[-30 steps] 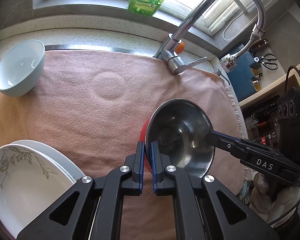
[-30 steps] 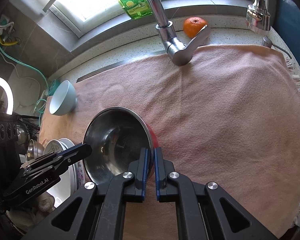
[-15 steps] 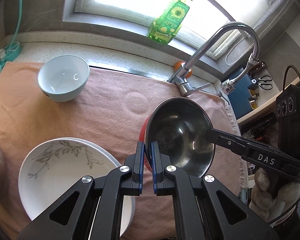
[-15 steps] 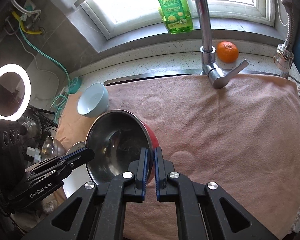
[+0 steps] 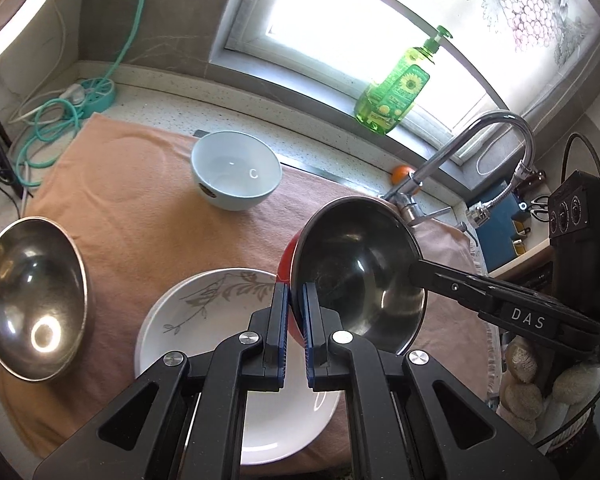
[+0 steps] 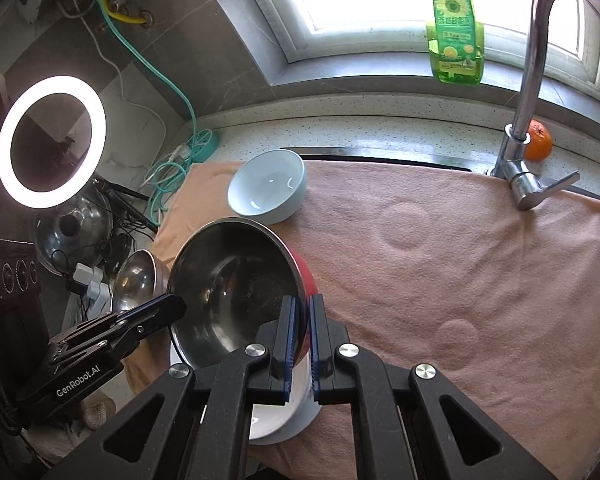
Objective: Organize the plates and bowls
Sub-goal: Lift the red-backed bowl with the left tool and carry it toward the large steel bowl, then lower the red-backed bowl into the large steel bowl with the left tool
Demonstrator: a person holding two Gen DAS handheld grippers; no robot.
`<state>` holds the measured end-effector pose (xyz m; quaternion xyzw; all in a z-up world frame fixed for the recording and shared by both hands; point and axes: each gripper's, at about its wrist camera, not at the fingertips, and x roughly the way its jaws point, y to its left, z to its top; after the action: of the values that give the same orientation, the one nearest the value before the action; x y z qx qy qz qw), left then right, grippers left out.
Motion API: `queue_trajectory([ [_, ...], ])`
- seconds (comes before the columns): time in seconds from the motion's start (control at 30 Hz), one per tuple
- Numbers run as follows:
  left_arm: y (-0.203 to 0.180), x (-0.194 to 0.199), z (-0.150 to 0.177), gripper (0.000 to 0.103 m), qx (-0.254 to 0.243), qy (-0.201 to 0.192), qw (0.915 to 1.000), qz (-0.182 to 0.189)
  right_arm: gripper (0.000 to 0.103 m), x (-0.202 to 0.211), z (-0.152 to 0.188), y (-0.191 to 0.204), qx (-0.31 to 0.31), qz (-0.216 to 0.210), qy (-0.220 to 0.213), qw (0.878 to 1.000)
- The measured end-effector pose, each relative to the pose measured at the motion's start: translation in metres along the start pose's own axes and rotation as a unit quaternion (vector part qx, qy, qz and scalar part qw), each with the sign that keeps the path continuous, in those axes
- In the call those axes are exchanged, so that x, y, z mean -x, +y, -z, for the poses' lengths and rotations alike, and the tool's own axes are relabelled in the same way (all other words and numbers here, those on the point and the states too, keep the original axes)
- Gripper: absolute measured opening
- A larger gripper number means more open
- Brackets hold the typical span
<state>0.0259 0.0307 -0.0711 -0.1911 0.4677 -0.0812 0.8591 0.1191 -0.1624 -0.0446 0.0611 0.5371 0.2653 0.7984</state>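
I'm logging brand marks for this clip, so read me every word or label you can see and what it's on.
"DAS": white letters on the right gripper, seen from the left wrist.
"GenRobot.AI": white letters on the left gripper, seen from the right wrist.
Green soap bottle: sunflower label with lines of print, too small to read.

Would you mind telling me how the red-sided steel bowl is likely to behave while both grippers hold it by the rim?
The steel bowl is probably stiff: its rim looks round under both pinches. Its polished wall may be slippery, since the left gripper and right gripper clamp only thin rim edges. It hangs tilted above the white plate, so a slip would likely drop it there.
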Motion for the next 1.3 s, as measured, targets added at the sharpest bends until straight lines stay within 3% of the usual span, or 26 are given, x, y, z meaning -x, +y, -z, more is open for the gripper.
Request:
queue_trajectory([
  [0.73, 0.102, 0.073, 0.008, 0.005, 0.073, -0.055, 0.9946, -0.049, 0.006, -0.048, -0.011, 0.134, 0.091, -0.042, 0.024, 0.995],
  [1.3, 0.169, 0.090, 0.015, 0.005, 0.122, -0.057, 0.9876, -0.081, 0.006, -0.102, -0.013, 0.201, 0.129, -0.063, 0.062, 0.988],
])
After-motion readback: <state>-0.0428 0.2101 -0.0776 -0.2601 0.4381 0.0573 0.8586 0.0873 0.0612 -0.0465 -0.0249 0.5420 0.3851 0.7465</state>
